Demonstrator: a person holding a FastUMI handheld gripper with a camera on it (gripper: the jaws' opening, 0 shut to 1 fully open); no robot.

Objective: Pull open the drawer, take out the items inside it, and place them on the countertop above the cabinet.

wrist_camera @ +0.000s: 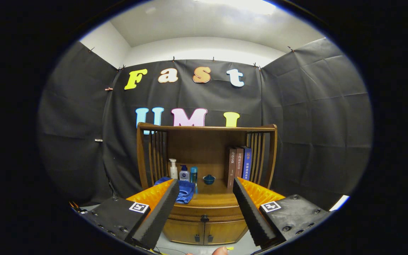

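A wooden cabinet [205, 212] stands ahead of me against the booth wall. Its drawer [204, 213] sits shut under the countertop [214, 198], with a small dark knob [204, 218] in the middle of the front. My gripper [205, 184] is open and holds nothing; it is some way back from the cabinet, with the drawer front showing between its fingers. Whatever lies in the drawer is hidden.
On the countertop lie a blue cloth [186, 191], three bottles [183, 173], a small blue lidded bowl [209, 179] and three upright books [238, 166]. Slatted sides and a top rail fence the shelf. Two lower doors [204, 232] sit under the drawer. A fingertip [220, 250] shows below.
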